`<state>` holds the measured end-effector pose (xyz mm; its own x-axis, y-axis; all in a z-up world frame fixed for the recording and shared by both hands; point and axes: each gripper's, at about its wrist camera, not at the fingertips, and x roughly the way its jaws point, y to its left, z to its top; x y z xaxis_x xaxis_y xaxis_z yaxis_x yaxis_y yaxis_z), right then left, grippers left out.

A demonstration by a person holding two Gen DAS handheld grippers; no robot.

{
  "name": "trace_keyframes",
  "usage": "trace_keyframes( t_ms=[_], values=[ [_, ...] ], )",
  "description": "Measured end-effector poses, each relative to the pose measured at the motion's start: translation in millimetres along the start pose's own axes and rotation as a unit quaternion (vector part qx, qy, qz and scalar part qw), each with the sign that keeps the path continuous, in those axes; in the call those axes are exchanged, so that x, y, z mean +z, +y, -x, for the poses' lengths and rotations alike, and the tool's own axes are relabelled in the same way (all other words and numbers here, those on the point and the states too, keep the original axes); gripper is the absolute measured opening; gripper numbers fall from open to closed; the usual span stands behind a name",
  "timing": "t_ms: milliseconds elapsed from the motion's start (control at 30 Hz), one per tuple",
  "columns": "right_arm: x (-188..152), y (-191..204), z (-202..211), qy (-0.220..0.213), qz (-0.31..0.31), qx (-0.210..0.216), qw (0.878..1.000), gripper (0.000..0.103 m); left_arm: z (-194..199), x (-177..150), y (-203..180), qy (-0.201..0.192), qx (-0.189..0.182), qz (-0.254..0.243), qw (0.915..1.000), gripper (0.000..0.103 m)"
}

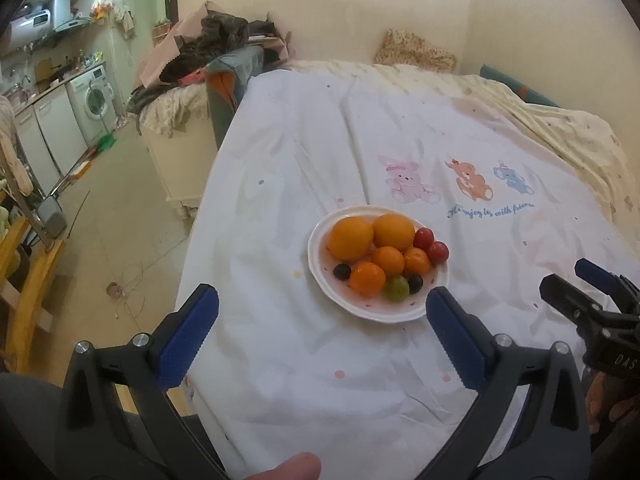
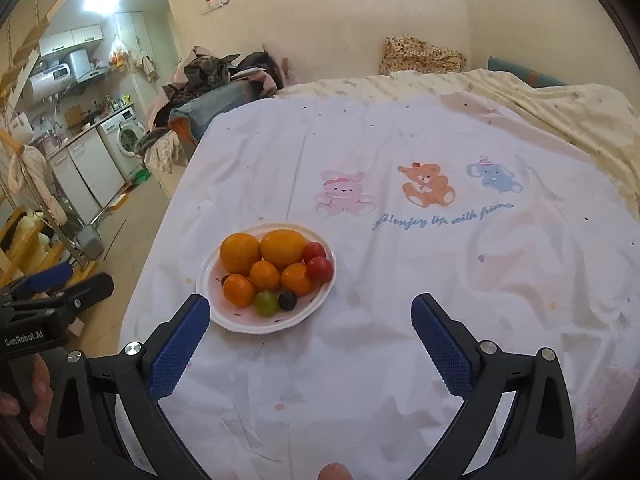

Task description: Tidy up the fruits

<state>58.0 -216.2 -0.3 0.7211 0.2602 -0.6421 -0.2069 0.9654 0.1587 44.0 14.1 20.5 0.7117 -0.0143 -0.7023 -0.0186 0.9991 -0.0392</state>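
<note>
A white plate [image 1: 400, 314] [image 2: 240, 324] sits on a white printed cloth near the table's left edge. It holds two large oranges [image 1: 351, 239] [image 2: 240, 253], several small oranges [image 1: 368, 279] [image 2: 239, 290], two red tomatoes [image 1: 438, 251] [image 2: 320, 269], a green grape [image 1: 397, 288] [image 2: 266, 303] and dark grapes [image 1: 342, 271] [image 2: 287, 300]. My left gripper [image 1: 322, 310] hangs open in front of the plate with nothing between its blue pads. My right gripper [image 2: 310, 316] is open too, with nothing in it, right of the plate. Each gripper shows at the edge of the other's view.
The cloth [image 1: 480, 128] [image 2: 440, 280], printed with cartoon animals, covers the surface to the back and right. Left of the table the floor [image 1: 120, 216] drops away toward a kitchen with a washing machine [image 1: 94, 100]. A pile of clothes [image 1: 208, 44] lies behind.
</note>
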Motion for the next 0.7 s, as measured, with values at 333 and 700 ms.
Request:
trace_keyframes(
  t_ms=[333,700],
  values=[
    [-4.6,12.3,-1.1,-0.008,0.025,-0.02,0.999,0.103,-9.4,-2.5,-1.3,0.017,-0.009,0.016,0.9997,0.102],
    [-3.8,9.7,-3.0,-0.006,0.016,-0.024,1.0,0.103,-9.2,-3.5,-5.7,0.015,-0.013,0.013,0.9997,0.102]
  ],
)
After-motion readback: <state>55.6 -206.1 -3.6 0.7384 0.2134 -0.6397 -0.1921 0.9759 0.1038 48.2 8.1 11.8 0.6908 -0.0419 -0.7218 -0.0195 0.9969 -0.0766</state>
